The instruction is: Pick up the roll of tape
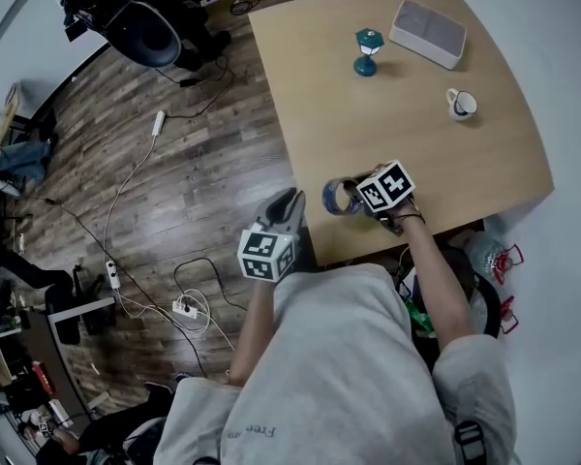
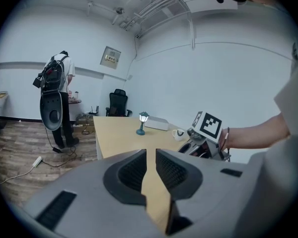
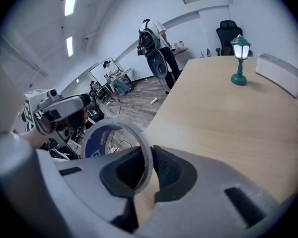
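Grey right gripper [image 3: 150,170]: clamped on the wall of a clear roll of tape with a blue inner face [image 3: 95,142], one pad inside the ring and the other outside.
Roll of tape [image 1: 329,200]: upright on edge in the right gripper, over the near edge of the table, toward the near-left corner; contact with the tabletop not discernible.
Grey left gripper [image 2: 150,170]: jaws a narrow slit apart, nothing between them, only tabletop seen beyond; held just off the table's left edge by the near-left corner, beside the right gripper and apart from it.
Light wooden table [image 1: 445,172]: bare across the middle, with three small things toward the far and right edges.
Teal miniature street lamp [image 1: 367,51]: upright near the far edge, about midway along it.
White rectangular box [image 1: 427,33]: flat by the far-right corner, just beside the lamp.
White mug [image 1: 461,104]: upright near the right edge, well apart from the tape.
Dark wood-plank floor [image 1: 174,163]: left of the table, crossed by loose white cables.
White power strip [image 1: 186,308]: on the floor off the near-left corner.
Black office chair [image 2: 118,103]: beyond the far edge.
Standing person with a dark backpack [image 2: 57,93]: on the floor well beyond the far-left corner.
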Demonstrator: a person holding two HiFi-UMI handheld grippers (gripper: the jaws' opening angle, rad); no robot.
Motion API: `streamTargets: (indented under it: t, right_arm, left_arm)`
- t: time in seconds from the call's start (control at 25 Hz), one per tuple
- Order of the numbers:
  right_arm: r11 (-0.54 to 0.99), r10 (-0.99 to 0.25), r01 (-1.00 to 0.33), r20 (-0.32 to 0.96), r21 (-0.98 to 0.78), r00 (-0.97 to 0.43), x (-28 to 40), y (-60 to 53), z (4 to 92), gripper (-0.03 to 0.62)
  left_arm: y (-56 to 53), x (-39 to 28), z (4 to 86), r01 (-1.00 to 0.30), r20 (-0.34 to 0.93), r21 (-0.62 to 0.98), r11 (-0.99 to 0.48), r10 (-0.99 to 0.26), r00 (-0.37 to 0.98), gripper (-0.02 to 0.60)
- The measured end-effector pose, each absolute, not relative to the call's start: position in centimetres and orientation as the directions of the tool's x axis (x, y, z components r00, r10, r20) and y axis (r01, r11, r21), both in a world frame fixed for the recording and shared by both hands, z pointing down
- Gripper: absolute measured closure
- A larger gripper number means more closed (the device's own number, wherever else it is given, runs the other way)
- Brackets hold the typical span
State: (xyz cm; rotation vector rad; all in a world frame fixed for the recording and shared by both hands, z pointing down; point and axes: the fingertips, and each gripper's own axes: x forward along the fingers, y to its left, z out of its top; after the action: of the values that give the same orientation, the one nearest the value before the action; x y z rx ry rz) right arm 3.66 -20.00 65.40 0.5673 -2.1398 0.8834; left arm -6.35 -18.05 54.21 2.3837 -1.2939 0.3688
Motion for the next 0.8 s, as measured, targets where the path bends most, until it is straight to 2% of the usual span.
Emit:
streamTargets:
  t: [0.24,0.8]
  right_arm:
    - [0.636,-0.197,-0.624,0.687,-0.453,-0.699,3.3,-19.7,62.2,0.546]
    - [0.611,-0.321,-0.617,0.557,-0.496,-0.766,3.8,-18.5,58.7,0.546]
  left_arm:
    - [-18.3,-6.7,53.9,-0.853,0.394,0.214,-0.476,-0.757,0.521,0.541]
    - [-17.9,-7.4,53.4,-0.867,0.361,0.207,-0.453,-0.789,0.498,0.575]
